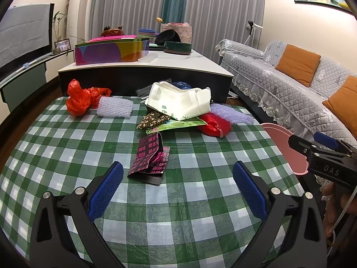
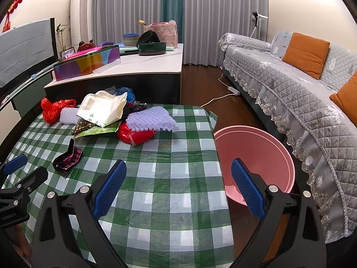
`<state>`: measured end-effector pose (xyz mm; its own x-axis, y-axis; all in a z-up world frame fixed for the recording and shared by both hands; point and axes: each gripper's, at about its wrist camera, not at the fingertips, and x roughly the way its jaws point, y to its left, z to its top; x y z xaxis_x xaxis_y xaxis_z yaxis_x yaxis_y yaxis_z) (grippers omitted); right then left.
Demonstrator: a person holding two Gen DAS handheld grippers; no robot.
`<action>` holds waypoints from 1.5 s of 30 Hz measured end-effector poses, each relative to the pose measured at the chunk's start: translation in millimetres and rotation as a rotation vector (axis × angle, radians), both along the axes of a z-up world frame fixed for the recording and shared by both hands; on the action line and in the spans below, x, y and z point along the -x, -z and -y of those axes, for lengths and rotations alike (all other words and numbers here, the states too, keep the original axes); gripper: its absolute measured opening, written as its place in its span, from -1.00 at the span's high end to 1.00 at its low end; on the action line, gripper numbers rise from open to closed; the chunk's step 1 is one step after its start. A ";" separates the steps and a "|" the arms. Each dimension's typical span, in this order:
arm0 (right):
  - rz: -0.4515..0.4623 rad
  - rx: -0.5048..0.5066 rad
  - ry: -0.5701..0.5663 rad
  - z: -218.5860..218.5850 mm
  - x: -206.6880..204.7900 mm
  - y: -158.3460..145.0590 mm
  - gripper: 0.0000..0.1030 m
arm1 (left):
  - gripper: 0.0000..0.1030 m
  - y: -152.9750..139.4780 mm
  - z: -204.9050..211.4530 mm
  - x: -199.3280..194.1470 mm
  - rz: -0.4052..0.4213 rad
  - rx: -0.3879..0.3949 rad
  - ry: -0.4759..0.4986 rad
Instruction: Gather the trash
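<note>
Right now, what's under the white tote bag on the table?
Under the white tote bag a floral fabric pouch and a green printed packet stick out at the front, and blue plastic shows behind. Anything beneath its middle is covered.

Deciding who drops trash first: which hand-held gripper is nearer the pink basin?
Right. The right hand-held gripper hangs at the table edge right beside the pink basin. The left hand-held gripper is over mid-table, facing the black-and-pink wrapper.
</note>
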<state>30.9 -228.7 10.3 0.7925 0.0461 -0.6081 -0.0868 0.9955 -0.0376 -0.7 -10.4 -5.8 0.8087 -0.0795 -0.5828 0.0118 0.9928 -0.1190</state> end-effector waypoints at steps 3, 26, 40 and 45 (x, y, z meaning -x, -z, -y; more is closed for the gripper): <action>0.001 0.002 -0.001 -0.6 0.1 -0.1 -0.81 | -0.85 0.1 0.1 0.1 0.001 0.000 -0.001; -0.009 -0.083 -0.103 -3.5 0.4 -25.6 -0.13 | -0.41 -1.5 -4.4 -10.3 -0.019 0.016 -0.025; -0.079 -0.218 -0.153 4.2 -81.1 -2.1 0.17 | 0.23 17.2 -9.0 -35.3 -0.043 -0.019 -0.004; -0.100 -0.257 -0.154 -0.2 -107.5 16.8 0.14 | 0.23 27.8 -17.5 -50.5 -0.083 -0.028 -0.031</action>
<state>138.3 -228.6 -6.4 0.7011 0.3232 -0.6356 -0.2276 0.9462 0.2300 49.8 7.0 -33.5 0.7593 -0.0379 -0.6496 -0.0276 0.9955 -0.0904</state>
